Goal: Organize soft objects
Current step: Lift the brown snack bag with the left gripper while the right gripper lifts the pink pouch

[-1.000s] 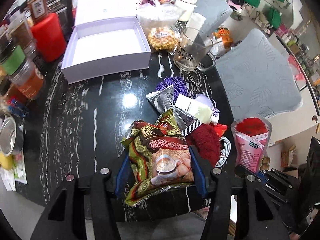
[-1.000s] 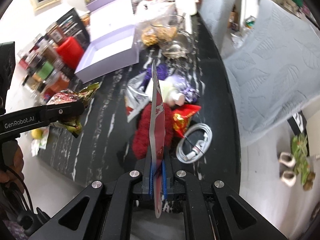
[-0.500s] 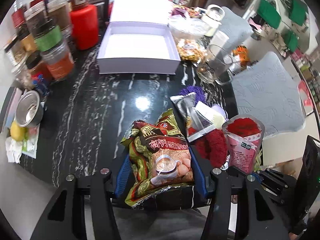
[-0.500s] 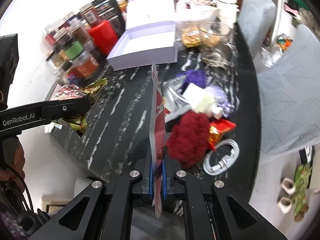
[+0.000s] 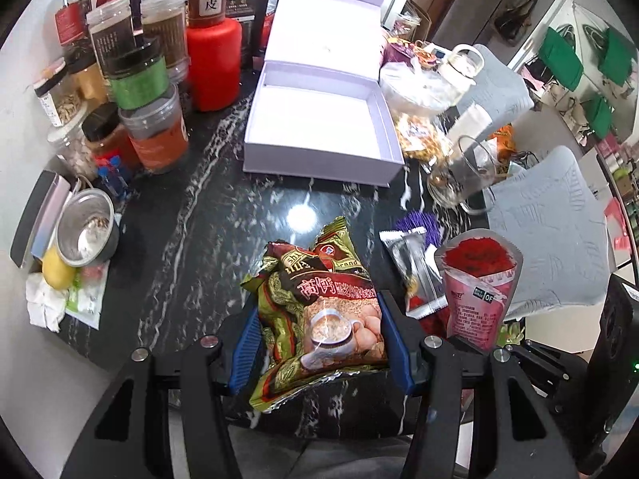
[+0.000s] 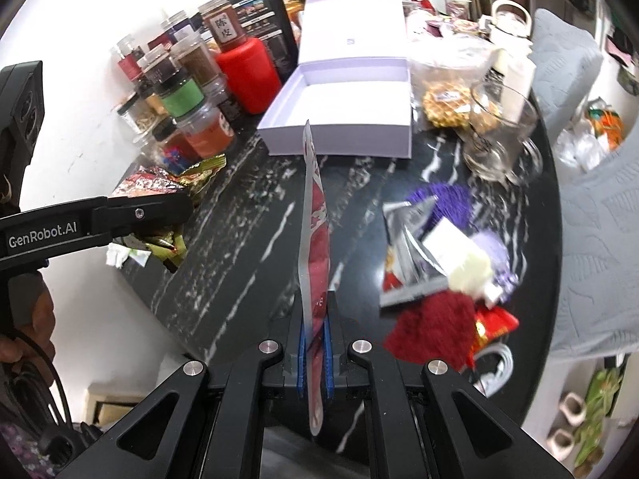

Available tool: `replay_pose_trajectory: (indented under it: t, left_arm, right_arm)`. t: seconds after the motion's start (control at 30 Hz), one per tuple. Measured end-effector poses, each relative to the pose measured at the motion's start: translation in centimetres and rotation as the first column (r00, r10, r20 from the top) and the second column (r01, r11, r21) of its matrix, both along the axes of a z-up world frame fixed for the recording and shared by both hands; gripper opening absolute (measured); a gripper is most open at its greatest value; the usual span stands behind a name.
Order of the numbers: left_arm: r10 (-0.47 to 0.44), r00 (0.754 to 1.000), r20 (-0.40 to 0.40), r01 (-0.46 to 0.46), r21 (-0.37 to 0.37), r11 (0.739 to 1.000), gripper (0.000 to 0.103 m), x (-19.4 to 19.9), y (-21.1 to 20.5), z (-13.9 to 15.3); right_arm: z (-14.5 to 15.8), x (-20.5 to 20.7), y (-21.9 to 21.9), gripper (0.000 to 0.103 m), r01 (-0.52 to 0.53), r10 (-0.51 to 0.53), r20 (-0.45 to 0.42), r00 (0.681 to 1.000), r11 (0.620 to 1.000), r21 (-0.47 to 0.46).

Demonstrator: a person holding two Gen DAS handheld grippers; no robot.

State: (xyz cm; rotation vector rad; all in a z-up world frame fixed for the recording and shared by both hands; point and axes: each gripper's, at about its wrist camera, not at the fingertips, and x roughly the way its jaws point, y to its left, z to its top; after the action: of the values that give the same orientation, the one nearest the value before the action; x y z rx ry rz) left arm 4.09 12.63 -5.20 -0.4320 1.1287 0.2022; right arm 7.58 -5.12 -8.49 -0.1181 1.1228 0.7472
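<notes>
My left gripper [image 5: 319, 339] is shut on a green and gold cereal packet [image 5: 319, 299], held above the black marble table [image 5: 179, 259]. The same packet [image 6: 179, 183] shows at the left of the right wrist view, in the left gripper [image 6: 159, 215]. My right gripper [image 6: 313, 343] is shut on a thin red and pink pouch [image 6: 315, 231], seen edge-on; the pouch [image 5: 477, 283] also appears at the right of the left wrist view. An open lilac box [image 5: 319, 127] [image 6: 351, 107] lies beyond, its tray bare. A pile of soft things lies on the table: red fluffy piece [image 6: 435, 327], silver sachet [image 6: 407, 247], purple tassel [image 6: 443, 195].
Spice jars [image 5: 135, 80] and a red canister [image 5: 213, 64] crowd the left back. A glass mug [image 5: 463, 175], wrapped waffles [image 6: 443, 103] and a white kettle [image 5: 463, 64] stand right of the box. A metal bowl [image 5: 84, 231] and lemon [image 5: 58, 273] sit at the left edge. Grey chairs [image 5: 547, 231] flank the right.
Both grippers have drawn back and left from the pile while rolling, each still holding its packet. More of the jars and the table's left edge have come into view.
</notes>
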Motion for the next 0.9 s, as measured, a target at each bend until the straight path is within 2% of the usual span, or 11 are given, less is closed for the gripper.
replay_pose_trajectory:
  t: [0.5, 0.9]
  left_arm:
    - [-0.01, 1.0, 0.025, 0.01, -0.012, 1.0, 0.055, 5.4, 5.1, 1.5]
    - [-0.058, 0.997, 0.055, 0.058, -0.009, 0.998, 0.055, 10.8, 8.6, 3.1]
  right_arm:
    - [2.4, 5.4, 4.6, 0.007, 0.038, -0.039, 0.029, 0.999, 0.999, 0.015]
    - [5.1, 9.5, 7.7, 0.007, 0.066, -0.067, 0.092, 0.994, 0.998, 0.011]
